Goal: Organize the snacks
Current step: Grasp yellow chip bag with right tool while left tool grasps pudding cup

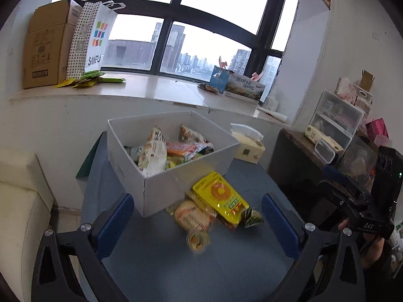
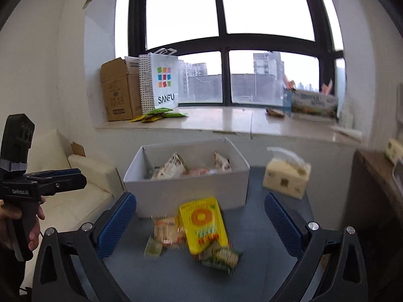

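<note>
We are holding our left gripper [image 1: 197, 221] level and pointing it forward, its blue-padded fingers [image 1: 117, 222] spread wide with nothing between them. We are keeping our right gripper [image 2: 200, 224] in the same posture, its jaws equally wide apart and empty. Our left hand [image 2: 19, 222] is wrapping the left handle; our right hand [image 1: 375, 241] is gripping the other.
</note>
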Motion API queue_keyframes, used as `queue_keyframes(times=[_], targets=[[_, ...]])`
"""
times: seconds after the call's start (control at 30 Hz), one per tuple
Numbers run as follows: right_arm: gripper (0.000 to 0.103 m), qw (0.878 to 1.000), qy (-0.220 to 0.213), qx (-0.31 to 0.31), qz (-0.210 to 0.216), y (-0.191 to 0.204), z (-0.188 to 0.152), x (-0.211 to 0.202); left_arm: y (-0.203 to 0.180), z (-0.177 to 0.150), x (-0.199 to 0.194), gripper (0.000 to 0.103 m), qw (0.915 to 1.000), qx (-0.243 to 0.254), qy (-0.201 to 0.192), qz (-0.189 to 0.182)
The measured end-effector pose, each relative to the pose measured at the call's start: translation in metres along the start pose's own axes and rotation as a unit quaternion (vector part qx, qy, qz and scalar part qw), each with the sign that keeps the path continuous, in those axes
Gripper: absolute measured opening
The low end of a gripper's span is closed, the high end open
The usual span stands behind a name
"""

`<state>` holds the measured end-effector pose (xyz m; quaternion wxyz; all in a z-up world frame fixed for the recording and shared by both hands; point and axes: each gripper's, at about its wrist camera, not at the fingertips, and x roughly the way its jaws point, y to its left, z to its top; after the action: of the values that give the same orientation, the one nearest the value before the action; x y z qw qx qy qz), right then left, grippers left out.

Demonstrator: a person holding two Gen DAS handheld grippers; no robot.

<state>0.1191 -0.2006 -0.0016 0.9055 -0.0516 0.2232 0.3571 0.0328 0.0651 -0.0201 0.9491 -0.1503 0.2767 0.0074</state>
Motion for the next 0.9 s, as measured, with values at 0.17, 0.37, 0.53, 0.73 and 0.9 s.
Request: queue_keyframes(times=[0.17,0.37,0.53,0.73,0.9], targets=[[0.103,0.998,0.043,0.048,-0.005,-0.02,-0.04,0.001,0.001,-0.021,0.005,0.103,0.9997,0.001,0.025,0.001],[0.103,0.996,0.088,0.027,-0.017,-0.021,-0.057,0.027,-0.002,-0.029,0.008,0.103,0.9993,0.006,0.036,0.001],[0.103,0.991,0.127,-0.043,-0.007,-0.003,-0.057,0.071,-0.002,-0.03,0.009,0.103,0.9991,0.01,0.041,-0.004],[0.103,0.981,0.169,-0.091,-0.003,0.009,-0.051,0.128,-0.004,-0.036,0.009,0.103,0.9987,0.02,0.047,-0.003],[0.103,0.97,0.216,-0.111,0.0,0.01,-0.054,0.17,-0.012,-0.043,0.012,0.103,0.9971,0.048,0.059,-0.001]])
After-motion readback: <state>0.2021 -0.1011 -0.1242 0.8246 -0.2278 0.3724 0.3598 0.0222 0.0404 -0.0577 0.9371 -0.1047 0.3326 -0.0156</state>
